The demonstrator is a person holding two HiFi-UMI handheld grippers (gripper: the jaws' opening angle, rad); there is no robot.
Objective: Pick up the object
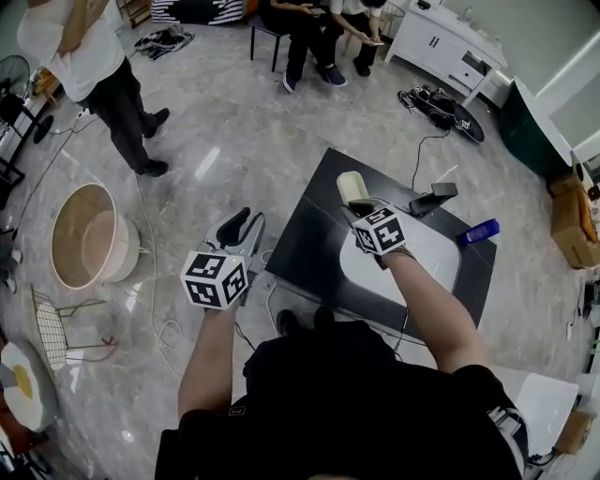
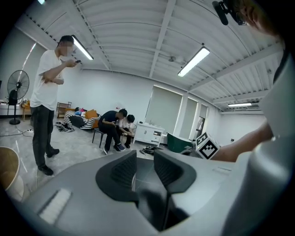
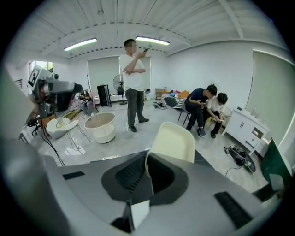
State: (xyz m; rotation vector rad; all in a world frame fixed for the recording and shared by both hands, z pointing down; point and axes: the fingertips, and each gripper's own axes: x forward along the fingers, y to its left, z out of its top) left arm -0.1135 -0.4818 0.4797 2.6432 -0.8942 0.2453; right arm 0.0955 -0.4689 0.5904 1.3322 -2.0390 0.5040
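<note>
A cream-coloured cup (image 1: 351, 187) is held above the far left part of the black table (image 1: 309, 244). My right gripper (image 1: 356, 207) is shut on it. In the right gripper view the cup's thin wall (image 3: 173, 143) is pinched between the two pads of the right gripper (image 3: 148, 173), and its body rises beyond them. My left gripper (image 1: 242, 223) hangs over the floor to the left of the table. In the left gripper view the left gripper (image 2: 144, 168) is open, with a gap between its pads and nothing in it.
A white mat (image 1: 427, 248) lies on the table, with a blue object (image 1: 479, 232) and a black device (image 1: 433, 198) at its far side. A round tub (image 1: 89, 234) and a wire chair (image 1: 56, 323) stand at the left. One person stands (image 1: 103, 75); others sit (image 1: 319, 28) at the back.
</note>
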